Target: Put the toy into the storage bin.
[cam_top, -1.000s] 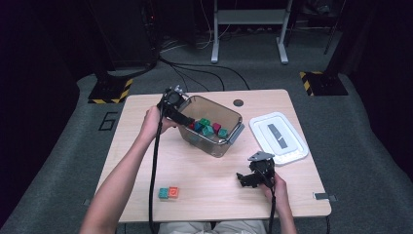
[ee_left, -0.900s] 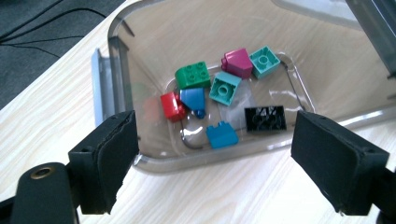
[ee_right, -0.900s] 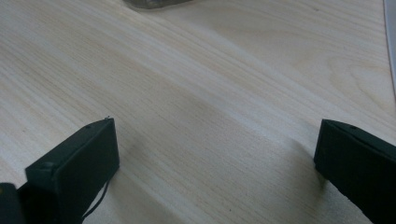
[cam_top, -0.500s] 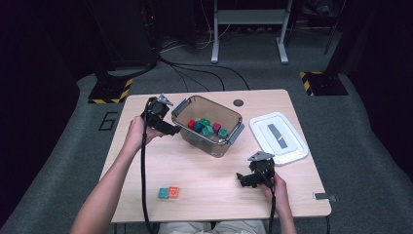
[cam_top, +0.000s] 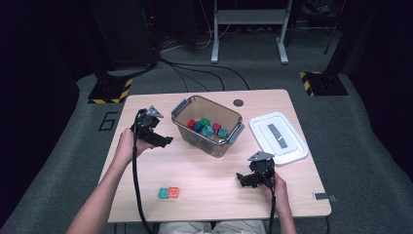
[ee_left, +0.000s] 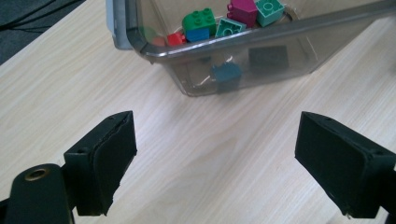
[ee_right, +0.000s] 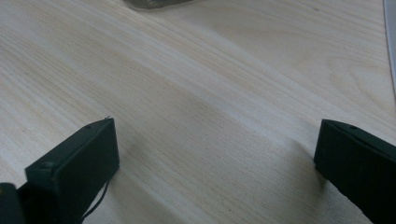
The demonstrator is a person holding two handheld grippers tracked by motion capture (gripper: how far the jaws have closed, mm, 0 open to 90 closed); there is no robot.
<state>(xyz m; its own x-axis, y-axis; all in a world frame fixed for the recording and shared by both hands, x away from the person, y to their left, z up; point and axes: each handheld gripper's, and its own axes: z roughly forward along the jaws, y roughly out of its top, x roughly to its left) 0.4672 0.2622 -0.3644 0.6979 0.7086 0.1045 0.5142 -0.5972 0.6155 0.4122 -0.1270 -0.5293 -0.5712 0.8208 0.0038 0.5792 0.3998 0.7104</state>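
The left gripper (cam_top: 165, 141) was seen left of centre in the high view, its jaws spread wide with nothing between them. In the left gripper view only bare table (ee_left: 196, 158) lay between the two pads (ee_left: 112, 158), and the bin (ee_left: 233, 51) stood beyond them in the upper half of the frame, well apart from both. The right gripper (cam_top: 242, 179) was seen at lower right of centre in the high view, likewise released and empty, with plain wood between its pads (ee_right: 84, 163) in the right gripper view.

In the high view the bin (cam_top: 181, 108) stood at the middle of the table, between the two grippers and nearer the left one. Coloured blocks (cam_top: 207, 127) lay inside it: green, red, magenta and teal pieces were made out.

The bin was cut off by the top edge of the left gripper view, so its far side was not seen there. One teal block (ee_left: 226, 77) was seen only dimly through the tinted wall. In the right gripper view only a sliver of the bin (ee_right: 154, 3) was caught at the top edge.

A white lid (cam_top: 277, 136) lay at the right of the high view, apart from the bin. A teal and a red block (cam_top: 168, 193) lay side by side near the lower left of the table, well apart from both grippers. Nothing was found standing between the left gripper and the bin.
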